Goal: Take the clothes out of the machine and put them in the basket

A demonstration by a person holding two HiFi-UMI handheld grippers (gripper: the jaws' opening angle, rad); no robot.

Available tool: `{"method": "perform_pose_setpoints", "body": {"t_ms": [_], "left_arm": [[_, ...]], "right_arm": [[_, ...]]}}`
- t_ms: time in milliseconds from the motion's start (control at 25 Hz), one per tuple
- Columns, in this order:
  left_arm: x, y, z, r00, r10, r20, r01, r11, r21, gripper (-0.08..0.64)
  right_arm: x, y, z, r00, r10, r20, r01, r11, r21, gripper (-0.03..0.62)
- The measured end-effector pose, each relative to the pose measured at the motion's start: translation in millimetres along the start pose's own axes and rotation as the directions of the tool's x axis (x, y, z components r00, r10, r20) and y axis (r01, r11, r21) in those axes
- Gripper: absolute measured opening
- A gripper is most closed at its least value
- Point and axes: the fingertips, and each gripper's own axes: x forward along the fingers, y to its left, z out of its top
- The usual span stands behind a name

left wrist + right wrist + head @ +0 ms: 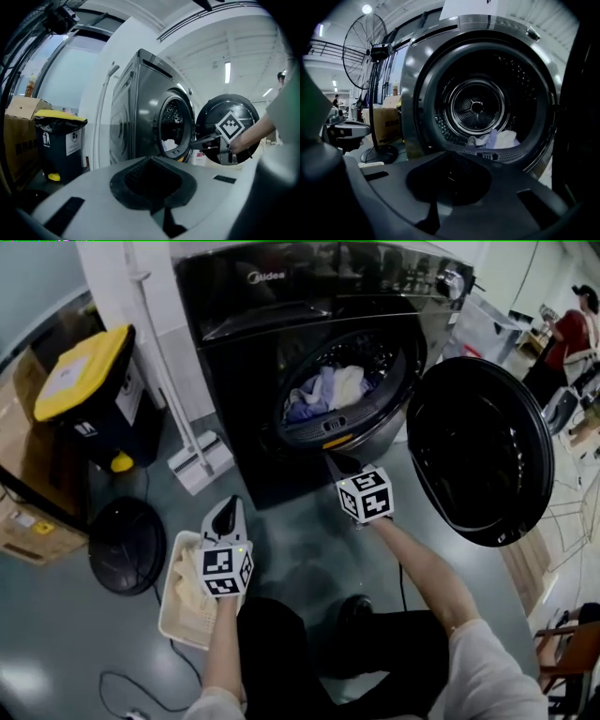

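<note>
both tongs seem pressed together, empty, though the views are dim. right gripper [338, 464] points to the machine [246, 345] at 12 o'clock, clothes [328, 390] inside its drum; left gripper [228, 513] hovers over the basket [170, 617] at 7 o'clock.

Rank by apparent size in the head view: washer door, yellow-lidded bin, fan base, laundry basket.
1. Washer door.
2. Yellow-lidded bin.
3. Fan base and laundry basket: alike, and the basket is partly covered, so unranked.
</note>
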Motion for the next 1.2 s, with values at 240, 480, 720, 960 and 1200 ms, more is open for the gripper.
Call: {"method": "perform_pose_setpoints", "body": {"t_ms": [240, 480, 720, 960, 1200], "left_arm": [[11, -16, 14, 0.998, -0.057, -0.002, 0.057, 0.998, 0.017, 0.018], [9, -23, 27, 0.994, -0.111, 0.008, 0.111, 0.993, 0.025, 0.018], [19, -21, 33, 0.994, -0.112, -0.01, 0.112, 0.992, 0.06, 0.018], [37, -9, 47, 0.997, -0.077, -0.032, 0.08, 0.993, 0.092, 0.018], [44, 6, 45, 0.998, -0.047, -0.04, 0.051, 0.993, 0.107, 0.018]], "right_arm": [[-35, -28, 27, 0.998, -0.059, 0.027, 0.06, 0.997, -0.041, 0.025], [-65, -31, 38, 0.993, -0.11, 0.037, 0.112, 0.992, -0.061, 0.025], [-67, -38, 44, 0.99, -0.117, 0.077, 0.12, 0.992, -0.037, 0.025], [-54, -63, 60, 0.981, -0.135, 0.136, 0.134, 0.991, 0.018, 0.025], [-29, -65, 49, 0.984, -0.123, 0.125, 0.118, 0.992, 0.049, 0.025]]}}
